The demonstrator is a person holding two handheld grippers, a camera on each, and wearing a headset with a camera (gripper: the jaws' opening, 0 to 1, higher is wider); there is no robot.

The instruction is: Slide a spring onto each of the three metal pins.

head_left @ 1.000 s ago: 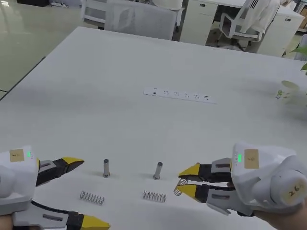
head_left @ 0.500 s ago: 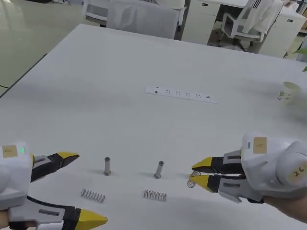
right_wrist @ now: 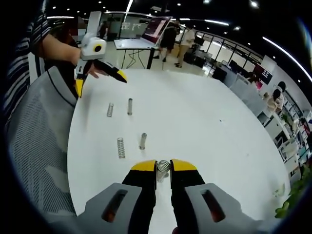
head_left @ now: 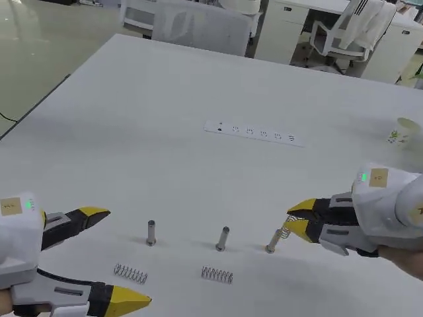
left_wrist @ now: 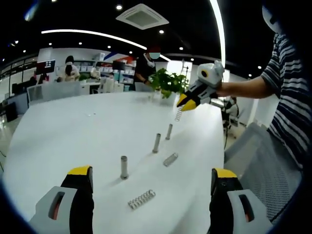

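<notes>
Three short metal pins stand upright in a row near the table's front: left pin [head_left: 151,233], middle pin [head_left: 223,238], right pin [head_left: 273,242]. My right gripper [head_left: 299,221] is shut on a small spring [head_left: 285,232] that hangs at the top of the right pin. In the right gripper view that spring [right_wrist: 163,167] sits end-on between the yellow fingertips [right_wrist: 145,166]. Two loose springs lie in front of the pins, one at the left [head_left: 130,273] and one in the middle [head_left: 217,275]. My left gripper [head_left: 115,257] stands wide open left of the left pin, holding nothing.
A white power strip [head_left: 254,133] lies across the middle of the table [head_left: 165,119]. A paper cup [head_left: 402,130] stands at the far right. Office chairs and desks are beyond the far edge. A person's striped sleeve [left_wrist: 287,83] shows in the left gripper view.
My right gripper has carried the spring to the right and a little farther away, uncovering the right pin; the spring now hangs by that pin's top. The left gripper has barely moved.
</notes>
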